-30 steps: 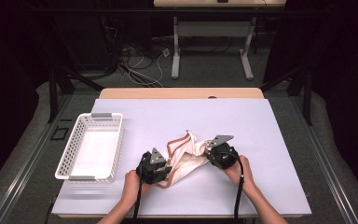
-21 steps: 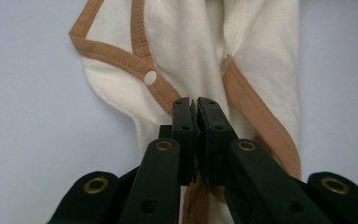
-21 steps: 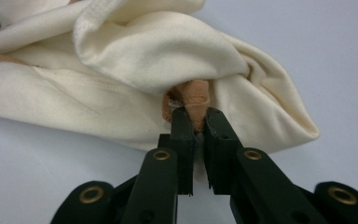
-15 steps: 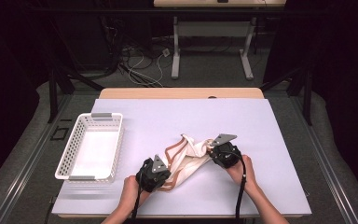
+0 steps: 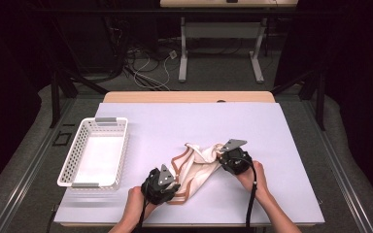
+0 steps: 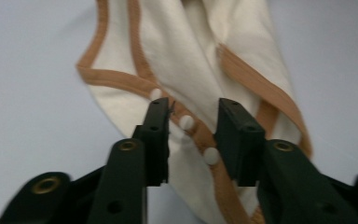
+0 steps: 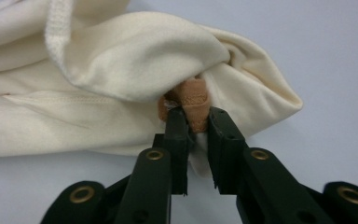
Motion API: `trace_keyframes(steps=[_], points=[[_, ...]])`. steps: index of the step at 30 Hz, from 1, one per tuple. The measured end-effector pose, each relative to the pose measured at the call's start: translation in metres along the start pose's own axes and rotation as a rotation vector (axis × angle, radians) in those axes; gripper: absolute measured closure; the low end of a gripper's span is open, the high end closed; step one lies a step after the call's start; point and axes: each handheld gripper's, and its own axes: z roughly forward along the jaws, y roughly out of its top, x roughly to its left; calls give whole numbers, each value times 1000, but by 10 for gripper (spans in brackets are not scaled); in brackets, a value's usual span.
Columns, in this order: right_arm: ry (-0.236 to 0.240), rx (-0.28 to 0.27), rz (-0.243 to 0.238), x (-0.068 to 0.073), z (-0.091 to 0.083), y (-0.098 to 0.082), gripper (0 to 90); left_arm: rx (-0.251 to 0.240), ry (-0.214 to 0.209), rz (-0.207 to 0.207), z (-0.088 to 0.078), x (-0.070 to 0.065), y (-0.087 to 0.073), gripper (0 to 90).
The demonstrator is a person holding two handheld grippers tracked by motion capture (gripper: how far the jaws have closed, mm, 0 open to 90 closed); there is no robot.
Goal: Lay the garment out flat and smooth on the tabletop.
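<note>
Change: left tongs [image 6: 193, 128] just opened, set apart astride the snap-studded tan trim, pads clear of cloth | right tongs [image 7: 197, 126] also easing, yet pinched on tan trim | garment [image 5: 196, 167] stretched between both on counter [image 5: 272, 145], near edge | Meaning: left hold likely released for regrip | Surroundings: white basket [image 5: 94, 153] at left; dark room, cables on floor behind.
</note>
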Motion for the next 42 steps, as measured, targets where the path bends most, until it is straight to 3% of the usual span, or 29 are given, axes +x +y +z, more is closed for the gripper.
trace_keyframes(steps=[1, 5, 7, 8, 11, 13, 16, 19, 23, 29, 31, 37, 42], points=[[12, -3, 13, -1, -1, 0, 746, -18, 16, -16, -1, 3, -1, 489], [53, -19, 40, -3, -4, 0, 588, -32, 46, -66, 0, 13, -1, 389], [71, -37, 51, -1, -2, 1, 501, -32, 55, -62, 1, 15, 0, 363], [88, -7, 55, 0, -1, 2, 458, -37, 54, -62, 3, 15, 0, 363], [110, 14, 51, 4, 4, 2, 424, -38, 53, -61, 8, 16, 2, 355], [89, 24, 27, 6, 10, 1, 447, -35, 57, -54, 12, 17, 3, 340], [85, 51, 11, 6, 14, 0, 577, -36, 55, -58, 16, 19, 5, 316], [93, 53, 6, 5, 15, -2, 704, -48, 53, -67, 18, 22, 7, 306], [93, 51, 19, 5, 14, -3, 788, -46, 55, -70, 17, 29, 6, 281], [91, 25, 17, 3, 8, -1, 796, -40, 39, -84, 18, 33, 11, 212], [92, 19, 20, 2, 5, -1, 786, -17, 19, -84, 21, 34, 15, 186], [114, 19, 43, -1, 1, -2, 768, 21, 14, -73, 34, 34, 26, 84], [98, 26, 27, 0, 6, -3, 780, 67, 12, -73, 48, 40, 31, 96]])
